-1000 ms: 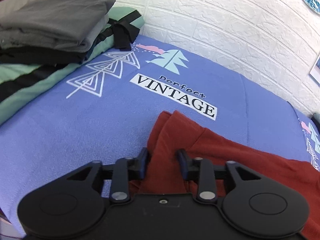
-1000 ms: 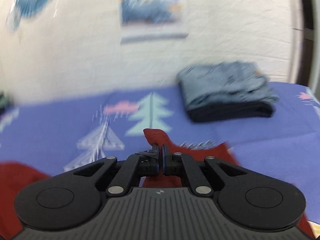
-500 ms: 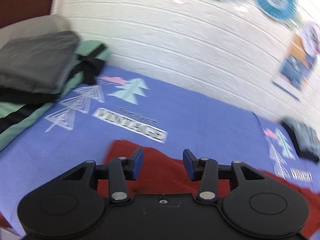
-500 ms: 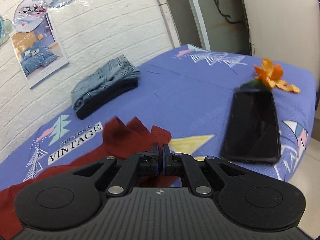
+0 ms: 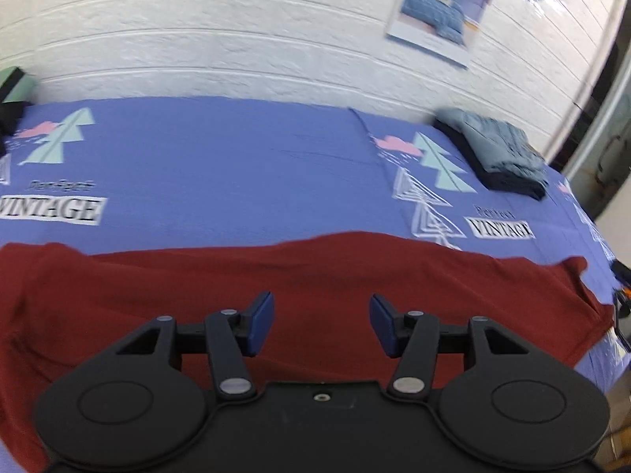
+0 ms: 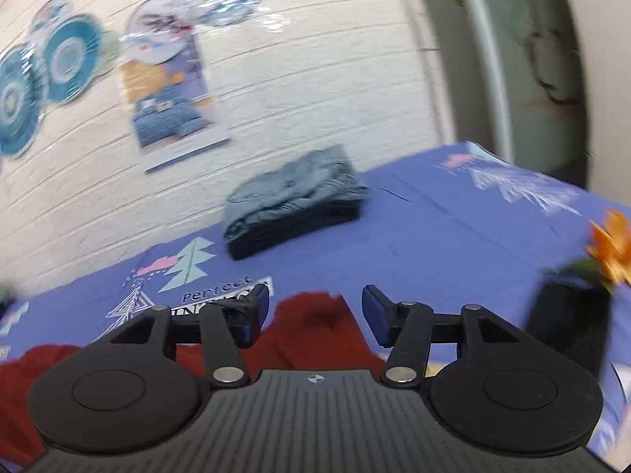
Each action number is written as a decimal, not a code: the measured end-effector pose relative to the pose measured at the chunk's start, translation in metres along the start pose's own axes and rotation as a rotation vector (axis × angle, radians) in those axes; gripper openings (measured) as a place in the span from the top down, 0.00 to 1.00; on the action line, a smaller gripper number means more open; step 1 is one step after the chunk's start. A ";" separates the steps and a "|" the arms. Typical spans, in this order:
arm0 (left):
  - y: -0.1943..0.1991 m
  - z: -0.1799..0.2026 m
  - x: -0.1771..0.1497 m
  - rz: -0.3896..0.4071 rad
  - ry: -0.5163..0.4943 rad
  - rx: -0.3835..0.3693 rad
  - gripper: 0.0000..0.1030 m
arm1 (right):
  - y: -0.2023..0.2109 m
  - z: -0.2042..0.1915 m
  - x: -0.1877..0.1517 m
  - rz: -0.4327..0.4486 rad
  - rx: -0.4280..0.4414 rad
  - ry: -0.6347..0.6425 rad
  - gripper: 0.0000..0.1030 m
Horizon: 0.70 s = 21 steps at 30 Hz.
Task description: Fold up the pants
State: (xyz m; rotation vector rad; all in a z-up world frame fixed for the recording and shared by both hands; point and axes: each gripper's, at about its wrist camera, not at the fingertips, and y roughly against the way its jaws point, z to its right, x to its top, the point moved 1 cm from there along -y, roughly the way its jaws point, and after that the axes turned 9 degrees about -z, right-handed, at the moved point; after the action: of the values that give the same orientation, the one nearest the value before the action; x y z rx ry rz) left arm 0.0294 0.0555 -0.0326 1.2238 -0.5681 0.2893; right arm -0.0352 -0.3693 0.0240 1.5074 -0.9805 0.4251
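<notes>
The bed sheet point(image 5: 244, 165), blue with printed trees and lettering, covers the whole work surface and meets a white brick wall point(image 5: 236, 39) at its far edge. The red pants point(image 5: 276, 276) lie flat on the near part of the sheet. Their long axis runs left to right across the left wrist view, parallel to the wall.

The left gripper point(image 5: 320, 325) hovers above the middle of this span, angled downward, jaws wide, nothing between them. Its jaws have just been opening. The right gripper point(image 6: 315, 313) is at the right-hand end of the garment, where a red tip point(image 6: 315, 307) shows in the gap without touching either pad. Its jaws have just been opening too and now stand wide.

Judgement: each end is nearer to its own-side hand; the left gripper is better placed for a mid-length crease.

Only the left wrist view shows the garment's full length. Only the right wrist view shows a dark flat object point(image 6: 568, 323) and an orange flower point(image 6: 611, 244) just beyond the pants' right end. A folded grey-blue garment point(image 6: 294, 201) near the wall appears in both.
</notes>
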 end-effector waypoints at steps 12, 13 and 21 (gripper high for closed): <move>-0.024 0.021 0.001 -0.079 0.014 0.014 0.00 | -0.044 0.022 0.014 -0.091 0.020 0.091 0.92; -0.025 0.023 0.001 -0.081 0.011 0.011 0.00 | -0.045 0.025 0.015 -0.104 -0.024 0.081 0.90; -0.029 0.030 -0.001 -0.092 -0.015 -0.023 0.00 | -0.015 0.047 0.001 -0.137 -0.037 -0.035 0.31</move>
State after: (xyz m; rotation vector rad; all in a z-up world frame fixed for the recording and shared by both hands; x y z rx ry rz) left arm 0.0351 0.0176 -0.0496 1.2267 -0.5253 0.1956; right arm -0.0361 -0.4147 0.0054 1.5423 -0.9013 0.2827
